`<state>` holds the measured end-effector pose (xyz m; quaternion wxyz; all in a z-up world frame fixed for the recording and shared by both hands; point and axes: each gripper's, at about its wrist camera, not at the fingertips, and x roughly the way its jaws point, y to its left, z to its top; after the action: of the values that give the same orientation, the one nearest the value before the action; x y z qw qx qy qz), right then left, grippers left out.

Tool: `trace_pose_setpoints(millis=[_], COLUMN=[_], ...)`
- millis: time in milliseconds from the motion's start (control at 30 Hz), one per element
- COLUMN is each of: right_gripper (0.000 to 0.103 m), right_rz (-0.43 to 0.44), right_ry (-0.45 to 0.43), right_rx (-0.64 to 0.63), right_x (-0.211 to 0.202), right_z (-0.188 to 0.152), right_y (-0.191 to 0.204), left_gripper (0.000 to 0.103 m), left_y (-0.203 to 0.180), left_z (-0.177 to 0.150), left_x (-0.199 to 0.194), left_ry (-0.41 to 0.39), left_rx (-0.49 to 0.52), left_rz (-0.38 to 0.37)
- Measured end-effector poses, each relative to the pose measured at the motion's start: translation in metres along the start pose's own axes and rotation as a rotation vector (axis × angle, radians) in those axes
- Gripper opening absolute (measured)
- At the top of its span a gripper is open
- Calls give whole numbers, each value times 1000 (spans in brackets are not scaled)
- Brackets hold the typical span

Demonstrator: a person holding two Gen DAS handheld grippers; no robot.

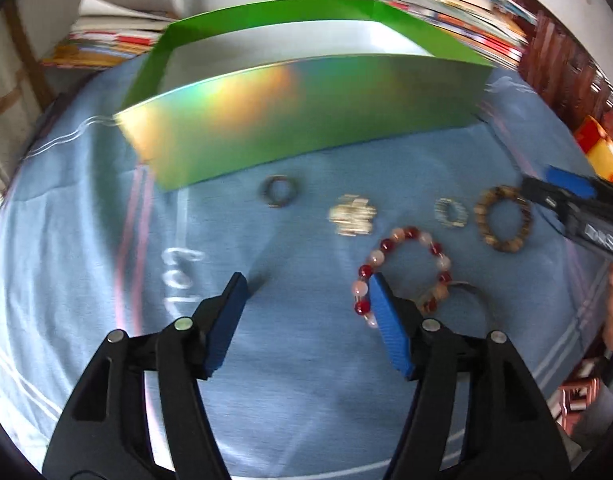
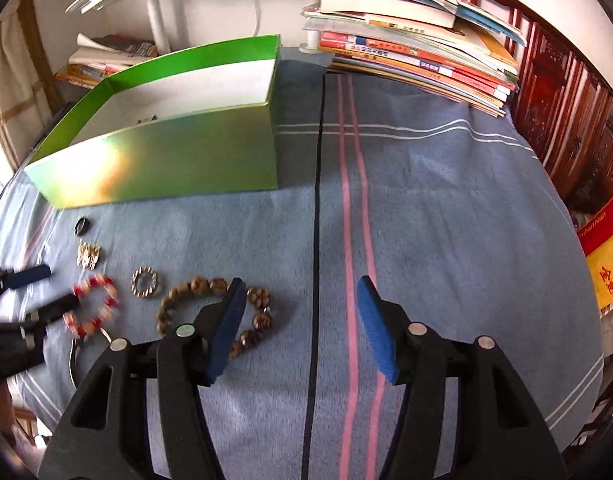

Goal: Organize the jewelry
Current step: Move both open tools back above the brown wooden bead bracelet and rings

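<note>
Left tongs (image 1: 308,280) released, jaws wide, nothing between them. Right tongs (image 2: 298,284) also released and empty, hovering over blue cloth (image 2: 426,200) on the table.

Jewelry lies in a loose row on the cloth in front of the green box (image 2: 166,160): dark ring (image 1: 280,191), gold clasp piece (image 1: 352,216), small silver ring (image 1: 451,212), brown wooden bead bracelet (image 1: 504,218), red-and-white bead bracelet (image 1: 402,276). Box is open-topped; a small dark item seems to be inside already, too small to identify.

Key relation: the red-and-white bracelet sits just right of the left tongs' centre line, its left arc touching or just behind the tip of the right-hand finger. It lies flat, roughly round, no real long axis. Left tongs are nearest to it. The wooden bracelet lies left of the right tongs, partly under the left-hand finger.

Likely next: shift the left tongs slightly right to straddle the bead arc, then clench. Risk: beads roll off the pad.
</note>
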<state>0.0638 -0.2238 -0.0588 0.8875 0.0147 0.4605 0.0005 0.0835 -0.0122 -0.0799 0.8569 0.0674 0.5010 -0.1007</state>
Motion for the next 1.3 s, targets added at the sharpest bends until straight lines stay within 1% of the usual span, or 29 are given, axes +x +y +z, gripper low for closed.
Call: trace_pose_setpoints(millis=[167,200,267,300,467,500,533,633,700,867,933,1000,1300], right_gripper=[60,60,60,60,61,61,62,65,65,65,65,65,65], right_rz=[27,24,10,14,0,-3,-7,-11,-4,-16,-16,-13,-11], right_ry=[30,38,25,25,15,12,7,-6,-6,-9,-10,-10,-21], right_rx=[-15,-15,-24,-23,-18,-19,-22,-27,-19,-19,-18,-14,-12], right_x=[9,13,15,15,19,19,19,19,21,23,23,23,23], right_z=[-3,-4,-3,-3,0,-1,-1,-1,1,4,4,4,3], right_y=[6,8,13,14,20,20,21,22,22,27,28,28,29], left_gripper=[71,72,75,76,77,77,77,79,82,83,85,87,89], left_y=[34,40,46,48,44,47,44,36,32,36,39,40,42], left_z=[-1,-2,-2,-3,-5,-13,-14,-17,-19,-21,-23,-25,-25], left_x=[2,2,2,3,0,-4,-5,-7,-6,-6,-7,-7,-6], left_ry=[-10,-14,-19,-20,-30,-31,-32,-41,-46,-44,-46,-48,-51], left_rx=[-104,-121,-144,-149,-141,-140,-137,-117,-114,-134,-137,-136,-138], left_rz=[67,78,94,98,127,130,134,139,141,105,93,92,92])
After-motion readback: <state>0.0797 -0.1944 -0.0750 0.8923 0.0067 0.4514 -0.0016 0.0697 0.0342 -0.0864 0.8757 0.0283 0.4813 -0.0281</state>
